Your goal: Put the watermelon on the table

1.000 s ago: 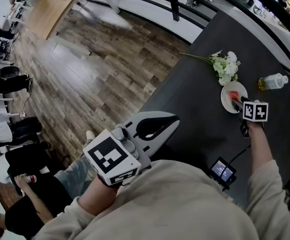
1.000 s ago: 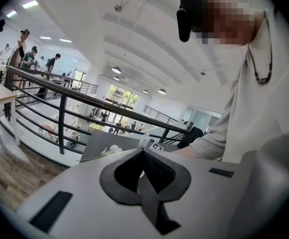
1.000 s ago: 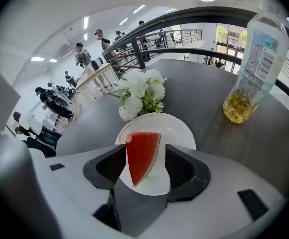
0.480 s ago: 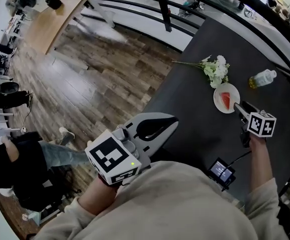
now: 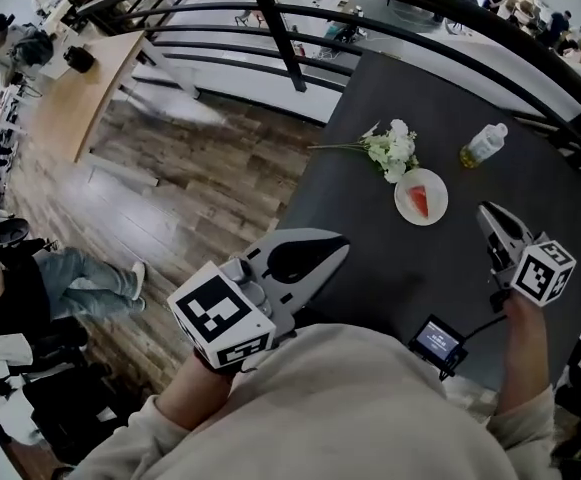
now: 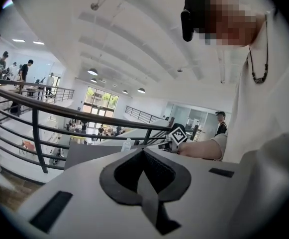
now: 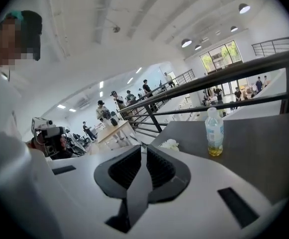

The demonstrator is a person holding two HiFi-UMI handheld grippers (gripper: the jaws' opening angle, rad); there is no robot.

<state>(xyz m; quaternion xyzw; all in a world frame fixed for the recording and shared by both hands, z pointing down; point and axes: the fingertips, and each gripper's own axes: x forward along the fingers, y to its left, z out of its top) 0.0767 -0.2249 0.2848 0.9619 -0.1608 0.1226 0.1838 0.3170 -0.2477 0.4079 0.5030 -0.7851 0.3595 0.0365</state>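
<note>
A red watermelon slice [image 5: 422,198] lies on a small white plate [image 5: 406,208] on the dark table [image 5: 390,263]. My right gripper [image 5: 490,218] hangs above the table, below and to the right of the plate and apart from it. Its jaws have just been closing and stand almost together with nothing between them [image 7: 144,147]. My left gripper [image 5: 327,248] is shut and empty near the table's left edge, at my chest [image 6: 143,150]. Neither gripper view shows the plate.
White flowers [image 5: 390,148] [image 7: 170,144] lie just beyond the plate. A plastic bottle [image 5: 483,145] [image 7: 214,132] stands at the back right. A small screen [image 5: 437,341] on a cable sits at the near edge. A black railing [image 5: 290,48] borders the table, and people stand on the floor below.
My right gripper has lifted off the plate and drawn back toward me, its jaws closing empty. The watermelon slice stays on the plate. The left gripper has hardly shifted.
</note>
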